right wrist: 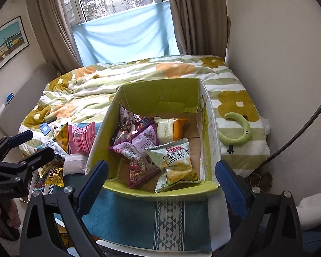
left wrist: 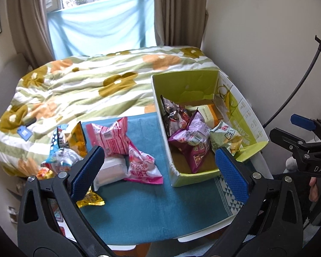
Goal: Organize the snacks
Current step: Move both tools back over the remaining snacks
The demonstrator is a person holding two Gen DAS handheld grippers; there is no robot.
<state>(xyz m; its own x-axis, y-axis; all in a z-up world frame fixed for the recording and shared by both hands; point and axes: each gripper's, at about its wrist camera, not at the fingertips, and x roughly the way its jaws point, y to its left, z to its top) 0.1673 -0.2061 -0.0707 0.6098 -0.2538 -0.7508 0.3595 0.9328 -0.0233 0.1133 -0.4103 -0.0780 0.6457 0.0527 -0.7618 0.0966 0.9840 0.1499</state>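
A green cardboard box (left wrist: 186,83) (right wrist: 160,94) stands on a teal cloth (left wrist: 149,201) and holds several snack packs, among them a purple one (right wrist: 137,145) and a pale green one (right wrist: 175,160). Loose packs lie left of the box: a pink pack (left wrist: 111,137), a pink-and-white pack (left wrist: 142,167), a white pack (left wrist: 113,169) and a heap of blue and yellow ones (left wrist: 66,147). My left gripper (left wrist: 160,173) is open and empty above the cloth, between the loose packs and the box. My right gripper (right wrist: 162,190) is open and empty over the box's near wall.
A bed with a flowered green-striped quilt (left wrist: 92,85) lies behind the table. A green neck pillow (right wrist: 239,132) rests on the quilt right of the box. A wall (left wrist: 256,32) stands close on the right. A black cable (left wrist: 303,79) hangs at the right.
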